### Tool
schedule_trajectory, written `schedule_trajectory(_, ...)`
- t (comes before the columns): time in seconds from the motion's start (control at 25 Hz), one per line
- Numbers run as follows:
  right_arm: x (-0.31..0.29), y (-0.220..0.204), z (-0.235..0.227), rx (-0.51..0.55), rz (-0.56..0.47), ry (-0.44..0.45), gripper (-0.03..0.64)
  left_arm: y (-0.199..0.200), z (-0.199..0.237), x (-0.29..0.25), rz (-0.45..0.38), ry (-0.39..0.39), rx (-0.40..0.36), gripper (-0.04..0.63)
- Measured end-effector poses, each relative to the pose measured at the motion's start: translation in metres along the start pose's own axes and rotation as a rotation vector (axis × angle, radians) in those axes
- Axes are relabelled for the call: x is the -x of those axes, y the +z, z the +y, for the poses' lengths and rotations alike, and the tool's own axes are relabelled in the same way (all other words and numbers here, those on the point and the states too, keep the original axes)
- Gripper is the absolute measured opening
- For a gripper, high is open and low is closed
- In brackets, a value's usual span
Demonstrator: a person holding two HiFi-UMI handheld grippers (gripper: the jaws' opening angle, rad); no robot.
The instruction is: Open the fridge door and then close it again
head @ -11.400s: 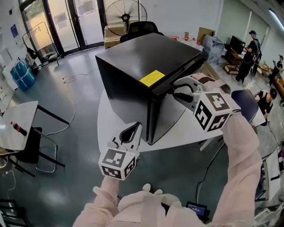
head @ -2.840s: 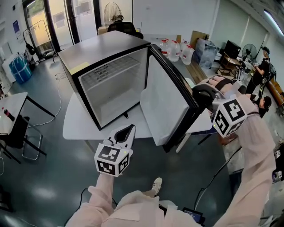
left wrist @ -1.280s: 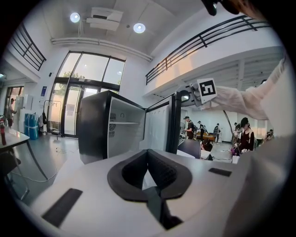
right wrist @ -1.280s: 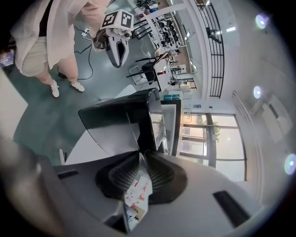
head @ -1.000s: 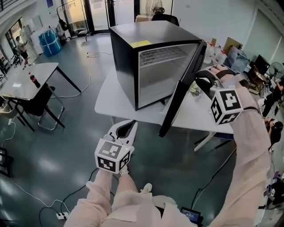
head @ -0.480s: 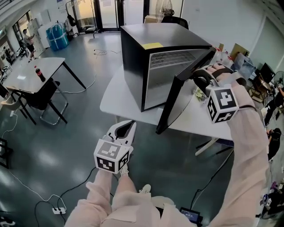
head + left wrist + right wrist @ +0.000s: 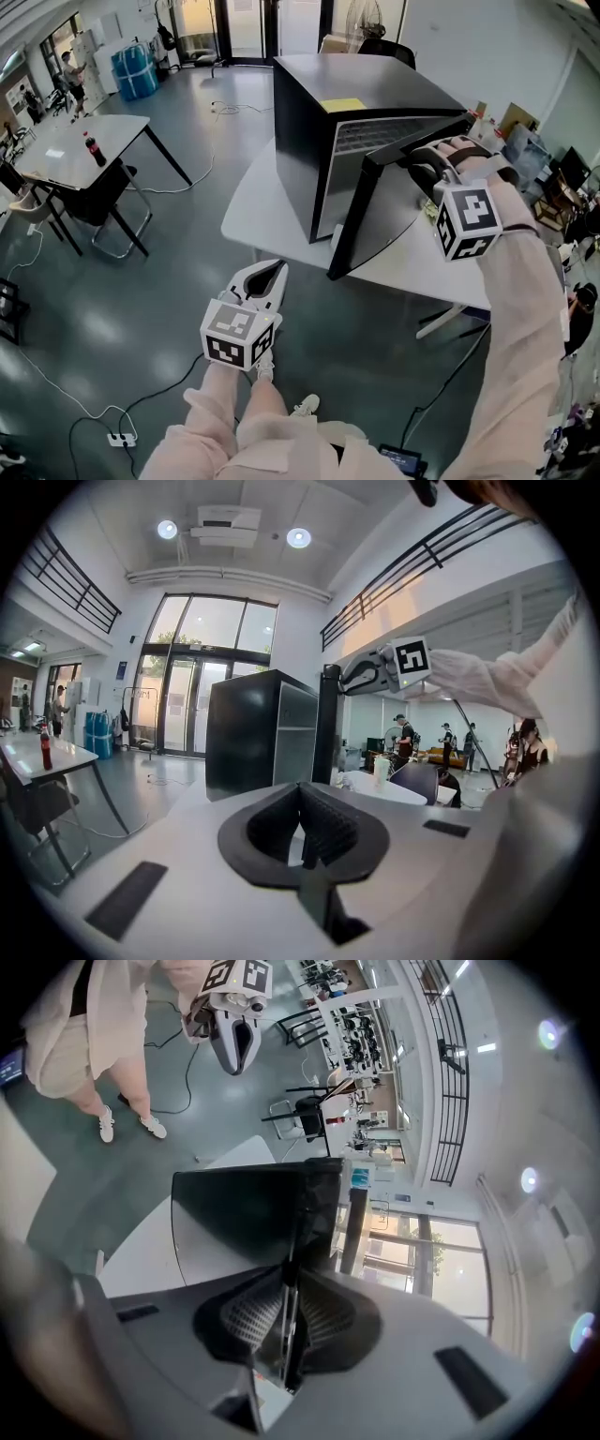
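Since half a second ago the door (image 7: pixel 370 220) has swung closer to the fridge (image 7: pixel 309 122), narrowing the gap, and the right gripper (image 7: pixel 415 167) has travelled with it.

From the head view, the fridge stands on a white table (image 7: pixel 253 211). The right gripper sits at the door's upper edge, to the fridge's right. The left gripper (image 7: pixel 270 274) hangs well apart from the fridge, out in front of it. Through the gap a wire shelf (image 7: pixel 375 134) shows with nothing visible on it; the door hides the rest of the cabinet.

From the left gripper view, its jaws are pressed together and empty, pointing toward the fridge.

From the right gripper view, the pads are clamped on the door's thin edge, the dark panel running away ahead of them.

Closing is the step in hand and looks well advanced. I judge it goes best if the push follows the door's arc at an even pace. The clamp should come off just before the gap shuts so the jaws are not pinched. A flat press should then seat the seal without shoving the fridge along the table.
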State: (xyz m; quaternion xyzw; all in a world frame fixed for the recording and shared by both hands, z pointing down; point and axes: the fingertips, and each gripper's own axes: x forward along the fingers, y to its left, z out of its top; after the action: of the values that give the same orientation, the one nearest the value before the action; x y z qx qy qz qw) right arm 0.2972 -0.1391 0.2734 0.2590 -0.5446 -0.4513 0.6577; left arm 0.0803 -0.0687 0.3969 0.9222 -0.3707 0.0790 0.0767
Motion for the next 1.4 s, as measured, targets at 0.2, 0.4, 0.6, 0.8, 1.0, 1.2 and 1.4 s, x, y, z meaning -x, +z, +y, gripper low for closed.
schedule_trajectory(0.2,-0.013,0.006,-0.008,0.000,-0.013,0.004,0.063,0.001,0.012,-0.003,-0.004,0.012,0.010,0.011)
schedule_trajectory(0.4,-0.027,0.010,-0.016,-0.002,-0.021,0.001,0.064,0.004,0.023,-0.010,-0.006,0.015,0.014,0.011)
schedule_trajectory(0.6,-0.042,0.011,-0.031,-0.004,-0.024,-0.003,0.071,0.013,0.035,-0.021,-0.005,0.013,0.022,0.011)
schedule_trajectory(0.8,-0.058,0.008,-0.045,-0.005,-0.023,0.000,0.075,0.020,0.049,-0.033,-0.002,0.012,0.031,0.011)
schedule_trajectory(1.0,-0.068,0.006,-0.049,-0.016,-0.017,0.003,0.078,0.017,0.059,-0.034,0.001,0.019,0.036,0.011)
schedule_trajectory(1.2,-0.078,0.009,-0.055,-0.038,-0.019,0.009,0.091,0.018,0.071,-0.028,-0.001,0.038,0.037,0.011)
schedule_trajectory(1.4,-0.079,0.008,-0.056,-0.046,-0.029,-0.009,0.094,0.017,0.084,-0.019,-0.006,0.066,0.049,0.011)
